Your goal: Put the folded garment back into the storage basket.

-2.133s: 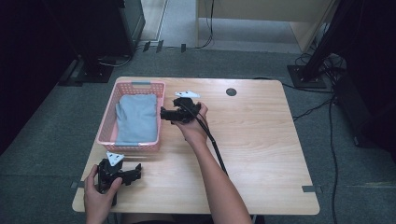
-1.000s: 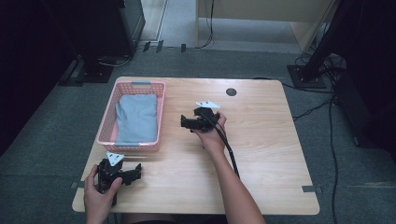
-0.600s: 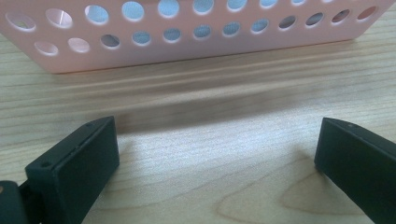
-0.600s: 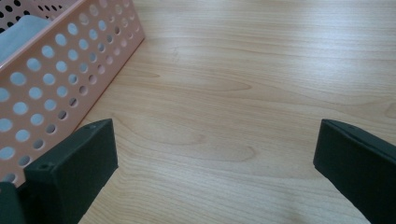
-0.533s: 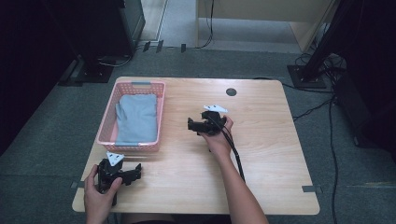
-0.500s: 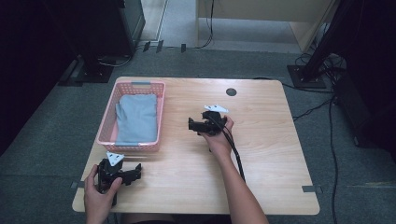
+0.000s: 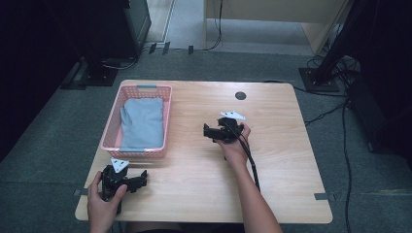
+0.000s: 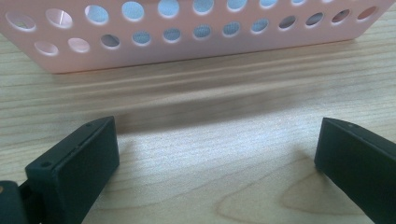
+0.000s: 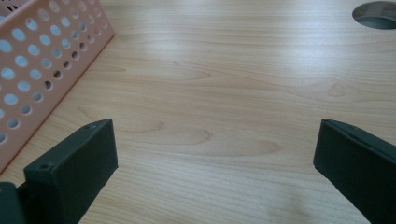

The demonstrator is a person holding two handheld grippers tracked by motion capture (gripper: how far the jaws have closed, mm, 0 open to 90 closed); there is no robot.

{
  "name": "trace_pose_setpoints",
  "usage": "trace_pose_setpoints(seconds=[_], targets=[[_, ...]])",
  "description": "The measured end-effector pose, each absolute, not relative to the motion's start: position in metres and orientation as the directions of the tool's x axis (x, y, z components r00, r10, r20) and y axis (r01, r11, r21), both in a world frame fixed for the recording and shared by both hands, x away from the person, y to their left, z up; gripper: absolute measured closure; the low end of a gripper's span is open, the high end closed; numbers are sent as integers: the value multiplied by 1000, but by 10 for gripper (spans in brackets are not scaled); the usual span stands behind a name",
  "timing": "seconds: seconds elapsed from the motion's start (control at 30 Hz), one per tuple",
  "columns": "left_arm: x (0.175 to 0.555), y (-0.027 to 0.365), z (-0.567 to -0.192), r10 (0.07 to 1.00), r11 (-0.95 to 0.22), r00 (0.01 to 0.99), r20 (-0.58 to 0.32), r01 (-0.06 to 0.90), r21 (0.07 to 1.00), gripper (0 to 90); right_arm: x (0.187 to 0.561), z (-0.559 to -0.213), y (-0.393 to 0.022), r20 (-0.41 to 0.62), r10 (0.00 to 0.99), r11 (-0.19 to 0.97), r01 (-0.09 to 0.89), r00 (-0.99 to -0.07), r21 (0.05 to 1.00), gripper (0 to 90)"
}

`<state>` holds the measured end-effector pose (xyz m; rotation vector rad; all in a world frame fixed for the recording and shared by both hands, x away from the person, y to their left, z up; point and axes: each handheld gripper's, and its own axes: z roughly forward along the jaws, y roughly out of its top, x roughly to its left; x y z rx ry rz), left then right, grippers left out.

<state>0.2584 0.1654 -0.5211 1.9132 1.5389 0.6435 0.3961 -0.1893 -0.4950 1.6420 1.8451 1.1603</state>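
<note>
Nearest the camera, L gripper (image 7: 142,178) is held low at the table's front-left corner by the left hand (image 7: 103,204), jaws spread wide, nothing gripped. In the left gripper view only bare wood is seen between the jaws, w/ the basket's perforated near wall (image 8: 201,32) just ahead; blue-grey is glimpsed thru the holes.

Mid-table, R gripper (image 7: 206,131) is held by the right hand (image 7: 234,145), pointed toward the basket, jaws likewise wide apart and empty. In the right gripper view the basket (image 9: 42,65) is seen at left, well apart from the jaws.

Farther back-left, pink basket (image 7: 145,90) is set on the table (image 7: 282,160); a folded grey-blue cloth (image 7: 142,124) is laid flat inside, approx. filling the floor. Beyond, a round cable hole (image 7: 240,95) is noted near the far edge.
</note>
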Motion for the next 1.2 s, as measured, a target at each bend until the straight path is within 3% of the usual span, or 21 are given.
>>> trace_pose_setpoints(seconds=[0.37,1.2], targets=[[258,165,-521,977,-153,212,5,690,708,0,391,-504,-197,131,966,31,604,-223,796,0],[258,165,-521,977,-153,212,4,689,709,0,374,-509,-233,110,980,10,600,-163,800,0]])
